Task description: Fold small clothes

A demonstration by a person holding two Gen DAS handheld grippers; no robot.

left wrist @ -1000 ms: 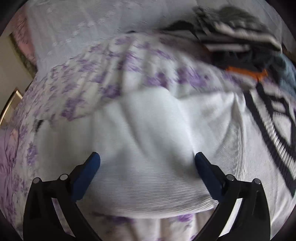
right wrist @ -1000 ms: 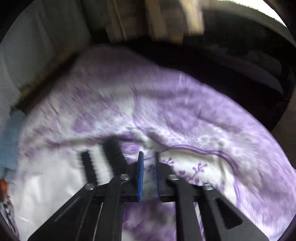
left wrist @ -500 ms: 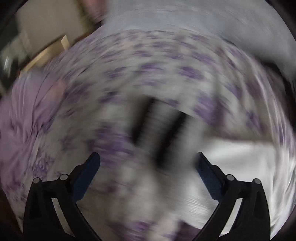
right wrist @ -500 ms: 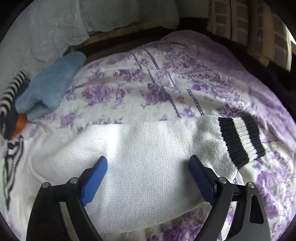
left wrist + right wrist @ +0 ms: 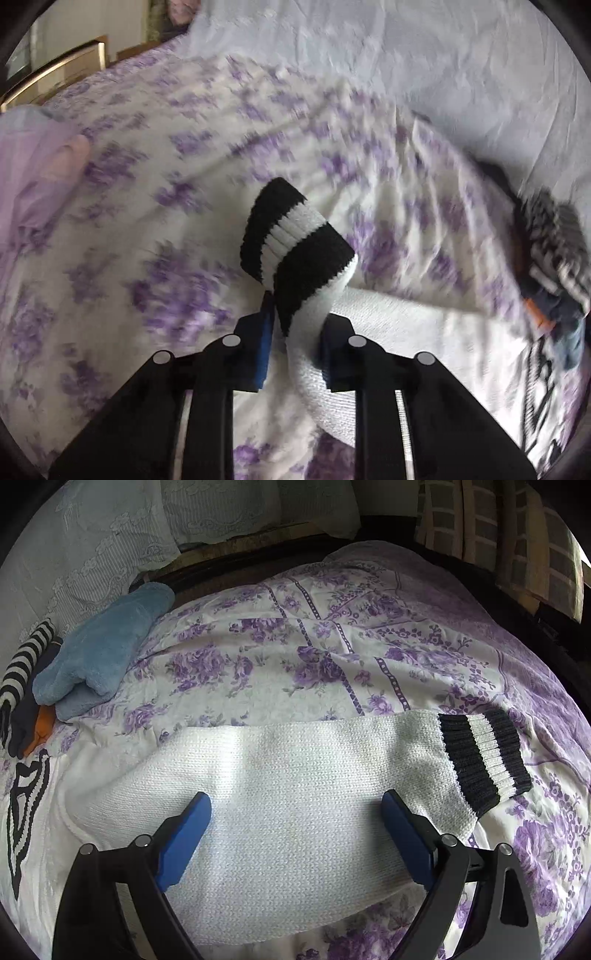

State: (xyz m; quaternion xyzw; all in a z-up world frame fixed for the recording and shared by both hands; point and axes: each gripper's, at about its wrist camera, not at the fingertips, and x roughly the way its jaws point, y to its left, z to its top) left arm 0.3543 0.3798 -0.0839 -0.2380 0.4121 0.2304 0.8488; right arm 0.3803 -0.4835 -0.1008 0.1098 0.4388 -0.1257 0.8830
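A white knit sweater lies on a purple-flowered bedspread. In the left wrist view my left gripper (image 5: 295, 332) is shut on one sleeve (image 5: 314, 325) just behind its black-and-white striped cuff (image 5: 295, 236), which stands up above the bed. In the right wrist view the other sleeve (image 5: 295, 786) lies flat across the bed, its striped cuff (image 5: 484, 753) at the right. My right gripper (image 5: 295, 830) is open and empty, its blue pads hovering over the middle of that sleeve. The sweater's black pattern (image 5: 26, 801) shows at the left edge.
A folded blue towel (image 5: 99, 657) and a pile of striped, dark and orange clothes (image 5: 26, 686) lie at the back left, also at the right in the left wrist view (image 5: 554, 258). A pale lace cover (image 5: 92, 546) is behind. The bedspread (image 5: 332, 657) stretches beyond.
My left gripper swung left from the sweater body and closed on the sleeve near its cuff, lifting it. My right gripper opened early on and has since held over the other sleeve.
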